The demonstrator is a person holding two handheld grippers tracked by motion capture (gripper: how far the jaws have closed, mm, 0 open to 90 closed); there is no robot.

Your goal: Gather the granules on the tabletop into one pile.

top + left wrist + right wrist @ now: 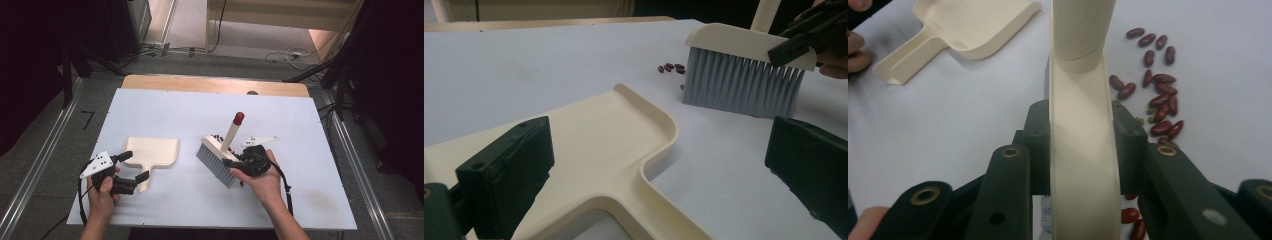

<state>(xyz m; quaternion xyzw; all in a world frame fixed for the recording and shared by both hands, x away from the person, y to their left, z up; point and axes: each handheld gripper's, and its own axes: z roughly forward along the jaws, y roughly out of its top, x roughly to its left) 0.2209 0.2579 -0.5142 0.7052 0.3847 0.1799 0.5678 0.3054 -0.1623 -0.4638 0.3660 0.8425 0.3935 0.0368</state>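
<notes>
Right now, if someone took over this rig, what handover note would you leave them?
Right gripper: shut on the brush, clamping its cream head; bristles on the table.
Left gripper: open, jaws on either side of the dustpan's handle, not gripping.
Dustpan: flat on the table, left of the brush, holding no beans.
Beans: dark red, loose on the table beside the brush head.
Done: brush picked up.
Left: grip the dustpan, sweep the beans into it.
</notes>
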